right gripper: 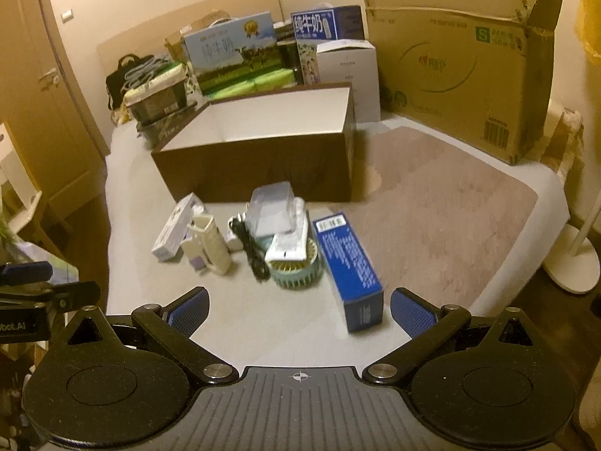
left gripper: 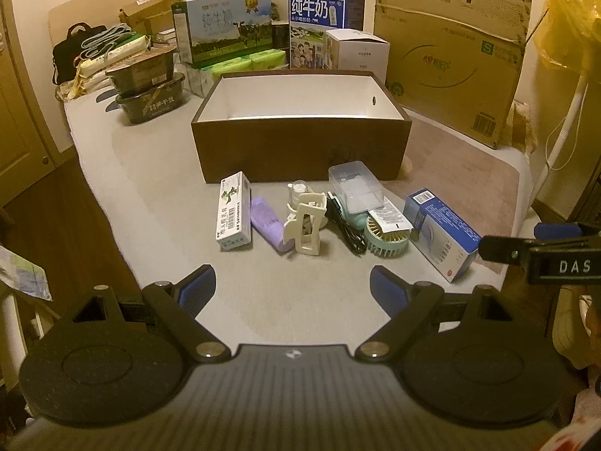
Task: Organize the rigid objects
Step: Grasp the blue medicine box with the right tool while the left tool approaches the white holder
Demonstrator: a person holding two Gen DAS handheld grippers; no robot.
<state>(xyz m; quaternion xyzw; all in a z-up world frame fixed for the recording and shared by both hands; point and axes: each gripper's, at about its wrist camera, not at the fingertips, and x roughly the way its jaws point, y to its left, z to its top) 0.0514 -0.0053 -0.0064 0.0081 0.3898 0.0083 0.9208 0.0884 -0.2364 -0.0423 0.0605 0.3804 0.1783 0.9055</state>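
Note:
An open brown box (left gripper: 300, 150) with a white inside stands on the grey surface; it also shows in the right wrist view (right gripper: 259, 173). In front of it lie a white carton (left gripper: 233, 212), a purple tube (left gripper: 267, 223), a cream holder (left gripper: 306, 223), a black cable (left gripper: 345, 223), a clear plastic case (left gripper: 355, 188), a teal fan (left gripper: 387, 235) and a blue box (left gripper: 443, 235). The blue box (right gripper: 347, 267) lies just ahead of my right gripper (right gripper: 298, 310), which is open and empty. My left gripper (left gripper: 293, 285) is open and empty, short of the items.
Milk cartons (left gripper: 225, 26), a white box (left gripper: 357, 50), a large cardboard box (left gripper: 450, 60) and stacked black trays (left gripper: 146, 86) crowd the back. A brown mat (right gripper: 443, 206) lies to the right. A white lamp stand (right gripper: 574, 263) stands off the right edge.

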